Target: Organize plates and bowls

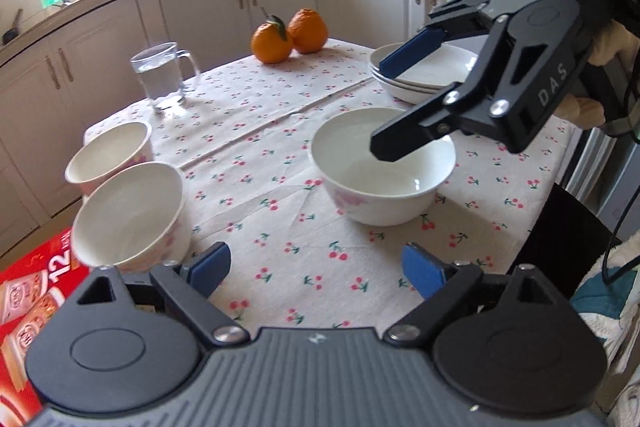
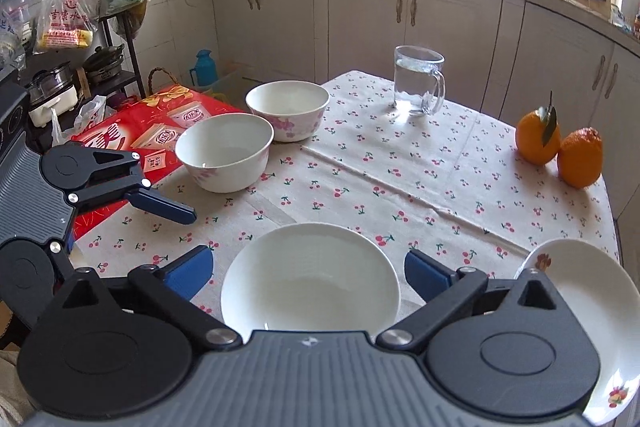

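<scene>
Both tongs are seen with jaws spread wide and nothing held: the left gripper (image 1: 316, 269) at the bottom of the left wrist view, over bare cherry-print tablecloth (image 1: 280, 131), and the right gripper (image 2: 308, 273) at the bottom of the right wrist view, its blue pads standing clear on either side of a white bowl (image 2: 310, 277) without touching it. No earlier picture is given, so how the bowl came there cannot be told. In the left wrist view the same bowl (image 1: 382, 167) is found at centre right, with the right gripper (image 1: 400, 107) above it. A stack of shallow plates (image 1: 420, 75) is seen behind it at upper right, which suggests that the plates are already gathered. Two more floral bowls remain apart from the stack: a near one (image 1: 130, 217) and a far one (image 1: 110, 157), both at the left edge, touching or nearly so. The bowls are judged still unnested, so that part of the work is left. A glass mug of water (image 1: 166, 75) and two oranges (image 1: 288, 35) are left standing at the far side.
</scene>
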{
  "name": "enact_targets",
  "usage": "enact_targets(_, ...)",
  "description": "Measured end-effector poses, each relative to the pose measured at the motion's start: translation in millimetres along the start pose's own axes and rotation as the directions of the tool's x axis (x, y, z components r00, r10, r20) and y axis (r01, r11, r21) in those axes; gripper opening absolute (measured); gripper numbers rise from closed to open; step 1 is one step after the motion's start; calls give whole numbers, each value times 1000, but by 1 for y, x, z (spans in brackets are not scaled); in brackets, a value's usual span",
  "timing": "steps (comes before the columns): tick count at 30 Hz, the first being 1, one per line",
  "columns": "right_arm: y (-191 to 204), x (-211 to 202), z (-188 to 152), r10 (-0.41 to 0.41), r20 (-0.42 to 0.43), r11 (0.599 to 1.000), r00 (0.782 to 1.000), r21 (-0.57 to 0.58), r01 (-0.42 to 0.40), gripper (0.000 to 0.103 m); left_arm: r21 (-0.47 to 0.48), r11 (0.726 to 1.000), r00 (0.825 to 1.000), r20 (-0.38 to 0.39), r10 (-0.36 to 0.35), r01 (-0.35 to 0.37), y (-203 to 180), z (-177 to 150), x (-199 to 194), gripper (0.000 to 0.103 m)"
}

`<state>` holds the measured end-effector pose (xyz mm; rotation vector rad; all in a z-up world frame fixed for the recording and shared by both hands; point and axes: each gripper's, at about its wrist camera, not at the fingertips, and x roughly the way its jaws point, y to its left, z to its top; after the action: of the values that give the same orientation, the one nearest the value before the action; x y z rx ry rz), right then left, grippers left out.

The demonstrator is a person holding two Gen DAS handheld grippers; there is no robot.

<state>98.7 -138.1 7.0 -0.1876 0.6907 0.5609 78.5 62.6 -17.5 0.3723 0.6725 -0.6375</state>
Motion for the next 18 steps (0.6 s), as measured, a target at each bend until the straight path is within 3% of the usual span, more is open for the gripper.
enact_targets(7,32,19,21,9,8,994,1000,-112,-8,103,-63,985,987,-5,160,-160,51,-8,-25,93)
enact_targets(9,41,28,26,13,8,990,1000,-140,-12,103,-98,976,981,-12,196,-196,70,-7,-27,98)
enact_targets(14,58,49,39,32,-2,981,1000,-189,-31,103,-161,960,972,-1,234,-231,111,0,-22,98)
enact_targets(18,69,67,48,16,-17,976,1000,-216,-19,103,-208,957,979,0,206,-202,135,7,-7,98)
